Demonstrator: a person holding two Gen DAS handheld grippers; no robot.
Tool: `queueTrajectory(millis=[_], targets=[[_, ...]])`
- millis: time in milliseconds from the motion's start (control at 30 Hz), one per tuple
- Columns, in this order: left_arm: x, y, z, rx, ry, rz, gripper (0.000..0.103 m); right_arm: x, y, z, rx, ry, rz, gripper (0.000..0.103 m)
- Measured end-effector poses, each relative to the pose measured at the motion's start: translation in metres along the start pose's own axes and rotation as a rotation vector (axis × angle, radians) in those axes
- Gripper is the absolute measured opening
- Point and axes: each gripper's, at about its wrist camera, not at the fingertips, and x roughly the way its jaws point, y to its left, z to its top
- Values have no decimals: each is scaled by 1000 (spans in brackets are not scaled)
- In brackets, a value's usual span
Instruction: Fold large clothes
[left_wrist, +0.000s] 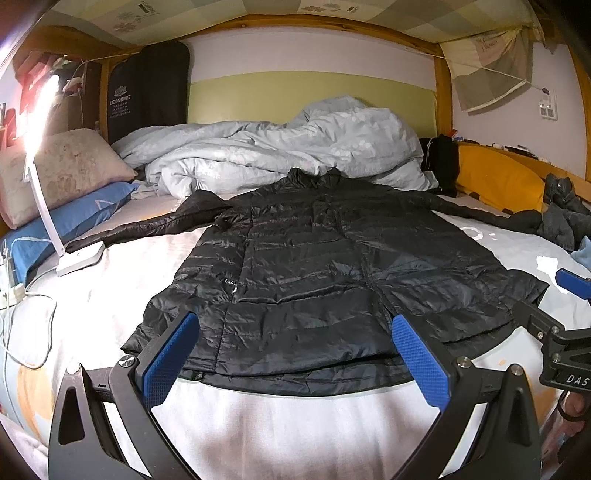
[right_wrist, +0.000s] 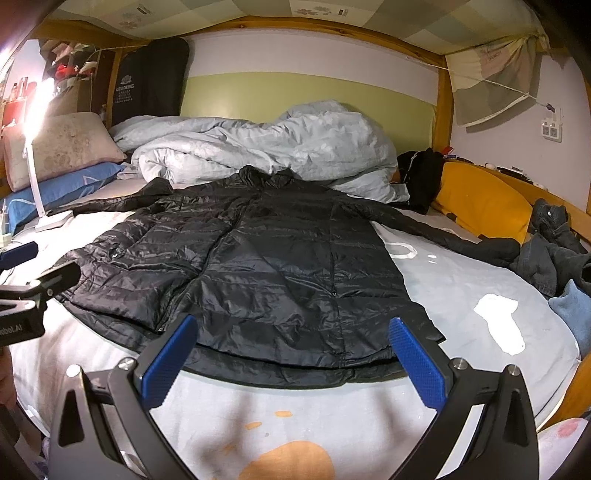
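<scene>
A long black quilted jacket lies flat on the bed, collar toward the far wall, hem toward me, both sleeves spread out sideways. My left gripper hovers open just short of the hem, nothing between its blue pads. My right gripper is likewise open over the hem's right half, empty, its blue pads wide apart. Each gripper shows at the edge of the other's view: the right one and the left one.
A crumpled grey duvet is piled behind the collar. Pillows and a lit white desk lamp sit at the left. A yellow cushion and dark jeans lie at the right by the wooden bed frame.
</scene>
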Motion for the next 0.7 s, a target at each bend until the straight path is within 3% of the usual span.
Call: queueTrajectory(millis=[700], targets=[[0, 2, 2, -3, 19, -3, 103, 1, 1, 0, -1, 8, -13, 103]])
